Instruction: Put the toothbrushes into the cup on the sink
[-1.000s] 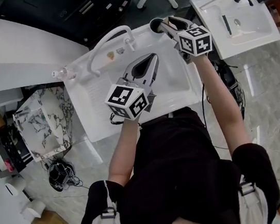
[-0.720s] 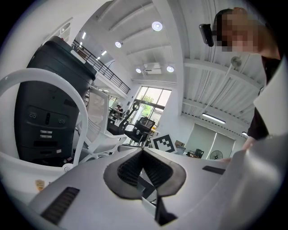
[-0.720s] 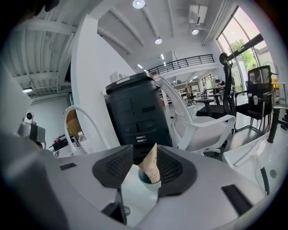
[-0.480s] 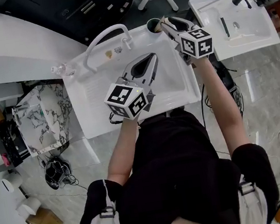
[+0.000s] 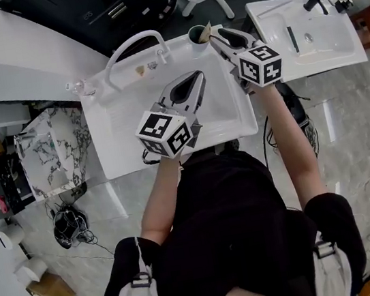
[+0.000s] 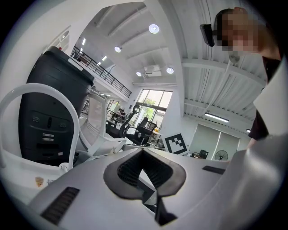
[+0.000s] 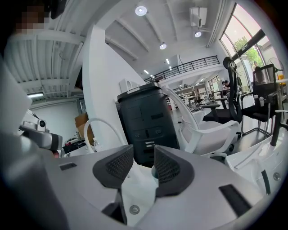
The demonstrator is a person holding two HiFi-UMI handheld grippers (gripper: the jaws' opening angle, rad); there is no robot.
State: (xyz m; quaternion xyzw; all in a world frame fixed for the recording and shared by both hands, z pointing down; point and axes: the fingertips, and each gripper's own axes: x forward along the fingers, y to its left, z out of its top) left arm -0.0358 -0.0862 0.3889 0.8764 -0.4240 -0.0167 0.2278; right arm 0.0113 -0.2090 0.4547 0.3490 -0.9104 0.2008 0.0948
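Note:
A dark green cup (image 5: 196,34) stands on the back right corner of the white sink (image 5: 130,152). A tan toothbrush (image 5: 207,31) leans in it at the rim. My right gripper (image 5: 217,36) points at the cup from the right, its tips just beside the brush. Its jaws stand a little apart with nothing between them. In the right gripper view (image 7: 143,156) a bit of the cup's rim (image 7: 153,171) shows in that gap. My left gripper (image 5: 195,79) hovers over the basin, shut and empty; in its own view (image 6: 143,152) the pads meet at the tips.
A white arched faucet (image 5: 130,49) rises at the sink's back, with small items (image 5: 139,68) and a clear bottle (image 5: 77,90) on the ledge. A second sink (image 5: 334,39) to the right holds a dark stick-like thing (image 5: 293,39). A marbled box (image 5: 56,160) stands left.
The head view has shifted slightly. My right gripper's tips have drawn back from over the cup, and the tan toothbrush now shows at its rim. The left gripper has held still.

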